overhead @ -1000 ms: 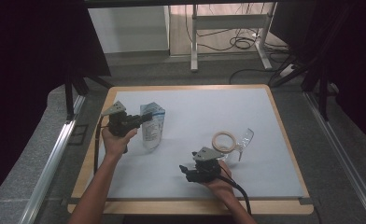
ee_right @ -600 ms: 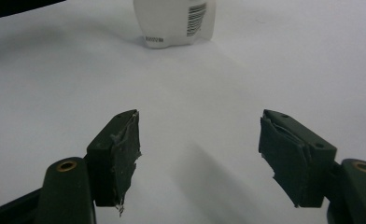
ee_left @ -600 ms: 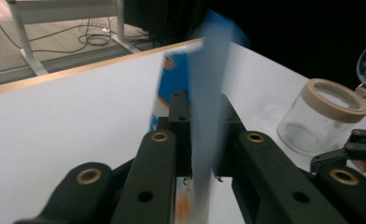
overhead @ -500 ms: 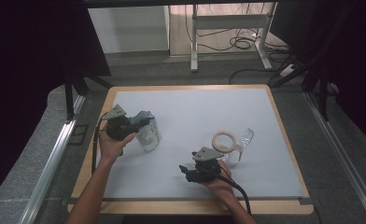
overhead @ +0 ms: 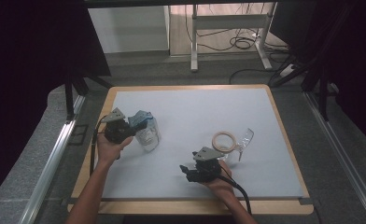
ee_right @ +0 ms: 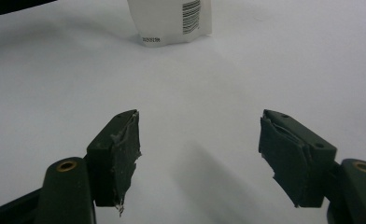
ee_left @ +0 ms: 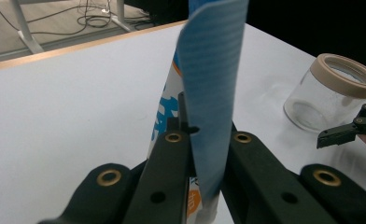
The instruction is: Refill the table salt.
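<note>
Left gripper (overhead: 130,128) sits at left-centre of the high view, jaws clamped tight on the blue top edge of a standing pouch (overhead: 146,133). In the left gripper view the blue strip (ee_left: 214,93) runs up between the two black jaws, pinched flat, with the white printed body of the pouch below and behind it.

Versus a second ago: the pouch and the left hand (overhead: 109,147) have come a bit lower and toward frame left in the high view; the pouch is now leaning, blue top toward the gripper, base resting on the white mat (overhead: 190,112). The grip on it held throughout.

Right gripper (overhead: 190,170) at lower centre of the high view, same spot as before, jaws standing well apart with nothing between them; right gripper view shows bare mat between the fingers (ee_right: 118,154) and the pouch base at top of frame.

Glass jar (overhead: 225,144) with tan rim lies just up-right of the right gripper, a clear lid (overhead: 245,140) beside it; both unmoved.
</note>
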A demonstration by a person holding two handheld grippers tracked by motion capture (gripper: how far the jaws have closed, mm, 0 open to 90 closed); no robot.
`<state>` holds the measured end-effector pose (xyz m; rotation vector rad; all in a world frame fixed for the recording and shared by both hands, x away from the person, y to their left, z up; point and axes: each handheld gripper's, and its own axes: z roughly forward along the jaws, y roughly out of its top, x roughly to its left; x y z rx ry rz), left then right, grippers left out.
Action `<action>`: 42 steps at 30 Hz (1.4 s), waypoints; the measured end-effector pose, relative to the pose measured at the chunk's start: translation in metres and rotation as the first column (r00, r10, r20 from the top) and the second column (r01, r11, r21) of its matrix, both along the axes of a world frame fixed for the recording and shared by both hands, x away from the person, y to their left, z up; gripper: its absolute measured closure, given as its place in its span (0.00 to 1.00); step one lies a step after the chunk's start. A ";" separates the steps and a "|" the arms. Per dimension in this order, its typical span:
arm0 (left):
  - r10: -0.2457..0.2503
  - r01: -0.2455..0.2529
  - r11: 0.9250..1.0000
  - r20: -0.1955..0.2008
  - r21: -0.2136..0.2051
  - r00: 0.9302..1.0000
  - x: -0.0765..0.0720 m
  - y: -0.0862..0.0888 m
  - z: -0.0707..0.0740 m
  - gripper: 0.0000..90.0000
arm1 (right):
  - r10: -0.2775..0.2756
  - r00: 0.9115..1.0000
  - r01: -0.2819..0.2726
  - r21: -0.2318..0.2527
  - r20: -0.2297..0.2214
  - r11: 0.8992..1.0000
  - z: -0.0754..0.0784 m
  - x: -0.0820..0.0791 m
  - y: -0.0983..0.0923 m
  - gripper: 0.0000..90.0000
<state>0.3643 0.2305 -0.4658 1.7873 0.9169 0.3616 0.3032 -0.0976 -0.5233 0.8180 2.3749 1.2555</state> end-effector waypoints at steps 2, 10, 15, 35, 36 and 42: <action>-0.001 0.001 1.000 0.008 -0.003 1.000 0.000 -0.003 0.001 1.00 | -0.001 1.000 0.001 0.004 -0.002 1.000 -0.001 0.001 0.000 0.33; -0.051 0.050 0.998 -0.017 -0.043 0.999 0.005 -0.022 0.010 1.00 | -0.002 1.000 0.002 0.006 0.000 1.000 -0.001 0.001 0.000 0.33; -0.102 0.101 0.993 -0.006 -0.067 0.995 0.002 -0.037 0.023 1.00 | -0.007 1.000 0.006 0.009 0.010 1.000 0.000 0.000 -0.002 0.33; -0.251 0.250 0.965 0.000 -0.075 0.968 -0.027 -0.087 0.055 1.00 | -0.092 0.983 0.107 -0.091 0.158 0.990 -0.004 0.001 0.019 0.32; -0.253 0.252 0.964 -0.001 -0.078 0.967 -0.028 -0.087 0.056 1.00 | -0.092 0.983 0.107 -0.091 0.158 0.990 -0.004 0.001 0.019 0.32; -0.263 0.261 0.962 -0.012 -0.082 0.965 -0.030 -0.091 0.058 1.00 | -0.104 0.975 0.125 -0.096 0.198 0.988 -0.004 0.006 0.026 0.32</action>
